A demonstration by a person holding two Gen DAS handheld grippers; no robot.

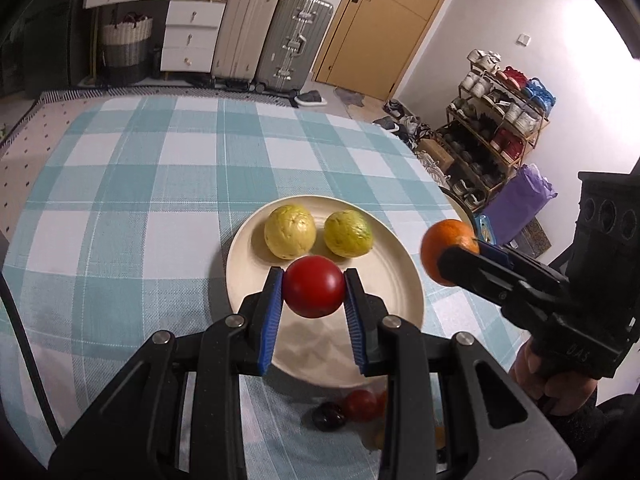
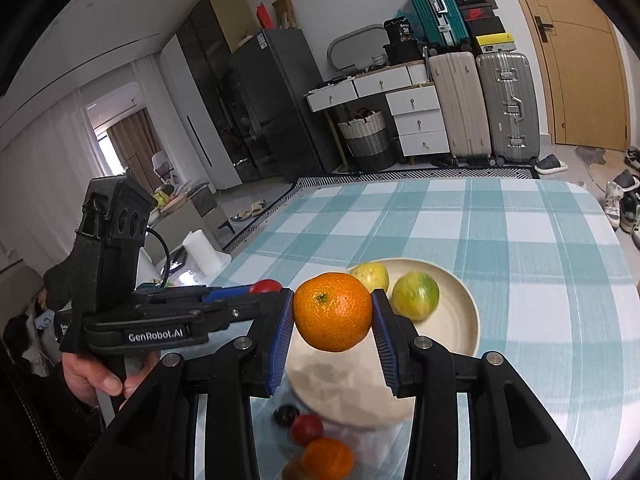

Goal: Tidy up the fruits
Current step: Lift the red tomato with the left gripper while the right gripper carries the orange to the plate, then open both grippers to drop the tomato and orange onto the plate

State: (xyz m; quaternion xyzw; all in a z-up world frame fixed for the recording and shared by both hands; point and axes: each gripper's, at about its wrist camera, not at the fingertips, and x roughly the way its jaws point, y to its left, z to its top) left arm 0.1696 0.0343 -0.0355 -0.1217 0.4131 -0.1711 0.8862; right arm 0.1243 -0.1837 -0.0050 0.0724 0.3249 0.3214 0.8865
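Done so far: two yellow-green guavas, one (image 1: 290, 231) and the other (image 1: 348, 233), are sitting side by side on the cream plate (image 1: 248, 276), just beyond your left gripper (image 1: 313, 294).
Left gripper: you are holding a red tomato (image 1: 314, 286) between the blue pads, jaws narrow and pressing on both its sides; it is hanging over the near half of the plate, not resting on it.
Right gripper: your right gripper (image 2: 333, 314) is clamping an orange mandarin (image 2: 333, 311), stem end facing the camera, in the air over the near edge of the plate, just in front of the guavas.
Left to do: judging by the layout, both held fruits are waiting to be set down, and loose fruit is lying on the checked counter (image 1: 120, 184) below and behind the grippers: a dark plum-like fruit (image 2: 285, 415), a small red one (image 2: 306, 429) and another mandarin (image 2: 326, 458), blurred in the right wrist view.
Progress: I am judging this as roughly the middle of the job.
In the way: the two grippers are working close together over one plate, so the fingers could be crowding each other; the guavas are taking the far half, leaving the near half free.
Surroundings: suitcases, white drawers and a shoe rack are standing well apart from the counter and are not interfering.
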